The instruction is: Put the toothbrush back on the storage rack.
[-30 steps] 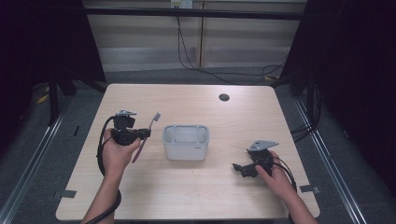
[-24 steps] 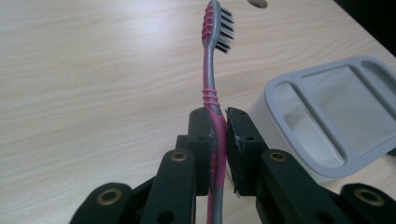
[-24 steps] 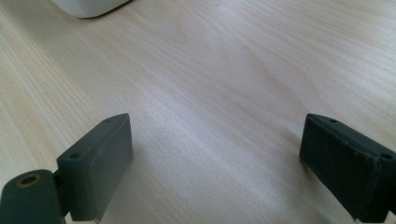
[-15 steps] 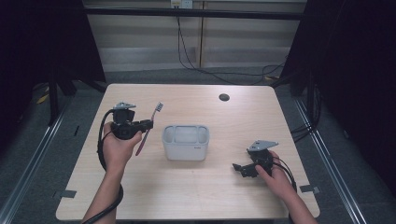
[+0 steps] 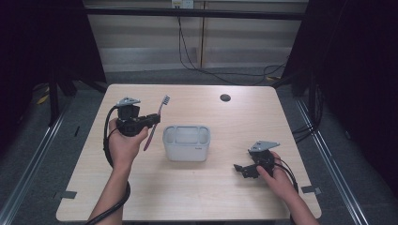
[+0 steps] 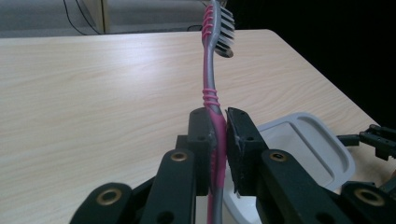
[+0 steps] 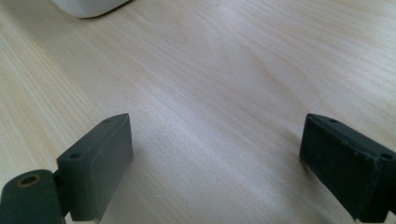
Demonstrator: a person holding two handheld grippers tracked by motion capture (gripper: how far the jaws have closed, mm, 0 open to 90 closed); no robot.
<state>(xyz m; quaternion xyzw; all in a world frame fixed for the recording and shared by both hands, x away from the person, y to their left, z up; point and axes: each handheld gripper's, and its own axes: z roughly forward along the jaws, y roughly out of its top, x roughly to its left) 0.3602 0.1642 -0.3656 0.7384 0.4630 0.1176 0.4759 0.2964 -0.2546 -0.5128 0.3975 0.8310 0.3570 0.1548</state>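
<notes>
A pink and grey toothbrush [image 5: 156, 119] [image 6: 212, 88] is clamped by its handle in my left gripper [image 5: 152, 119] [image 6: 220, 140], bristle head up and away from the hand, lifted off the table just left of the white bin [image 5: 186, 143]. In the left gripper view both pads press the handle and the bin's rim [image 6: 327, 144] shows at lower right. My right gripper [image 5: 240, 168] [image 7: 215, 163] rests low over the table at the right front, jaws wide apart with bare wood between them.
A small dark round disc [image 5: 225, 97] lies near the table's far edge. The wooden table [image 5: 187, 197] ends in dark floor on all sides. A corner of the white bin [image 7: 88, 7] shows at the top of the right gripper view.
My left hand has lifted the toothbrush higher and a little toward the far side of the table. The right hand has stayed put.
</notes>
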